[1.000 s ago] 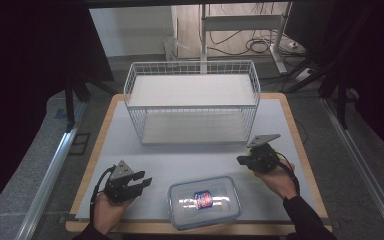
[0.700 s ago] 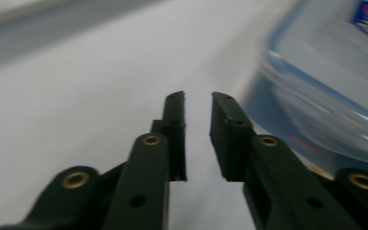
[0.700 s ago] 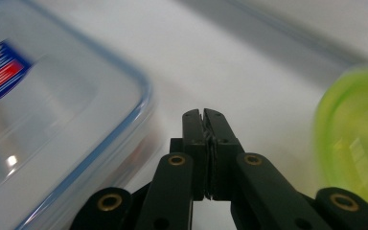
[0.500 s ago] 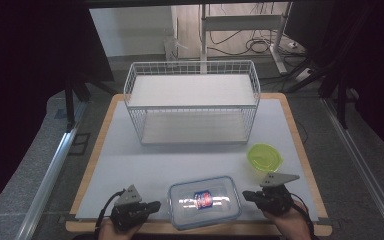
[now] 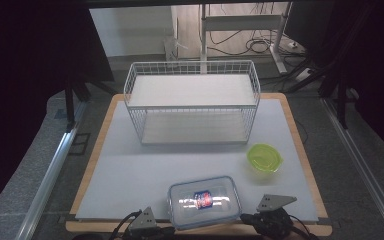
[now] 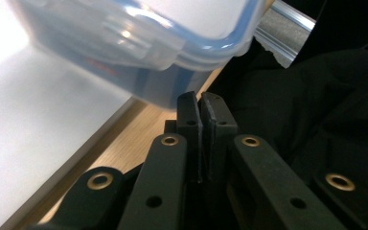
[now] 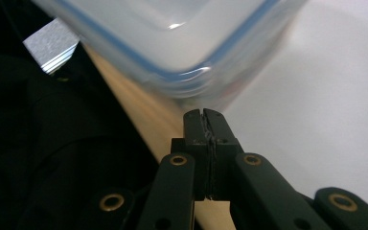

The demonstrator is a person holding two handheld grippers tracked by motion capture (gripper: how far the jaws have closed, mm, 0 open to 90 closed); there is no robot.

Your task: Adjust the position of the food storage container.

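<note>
Both claws, left (image 5: 166, 232) and right (image 5: 247, 219), sit clenched and empty beside the lidded box (image 5: 204, 201) at bottom centre of the surface (image 5: 130, 170), seemingly about to open its clips, needing released jaws.

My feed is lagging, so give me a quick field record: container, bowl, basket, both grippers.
container: clear lidded box, near table edge, lid on
green bowl: on mat, right of box, further back
wire basket: at far side of mat
left gripper: fingers shut, empty, beside box's near-left corner
right gripper: fingers shut, empty, beside box's near-right corner
</note>
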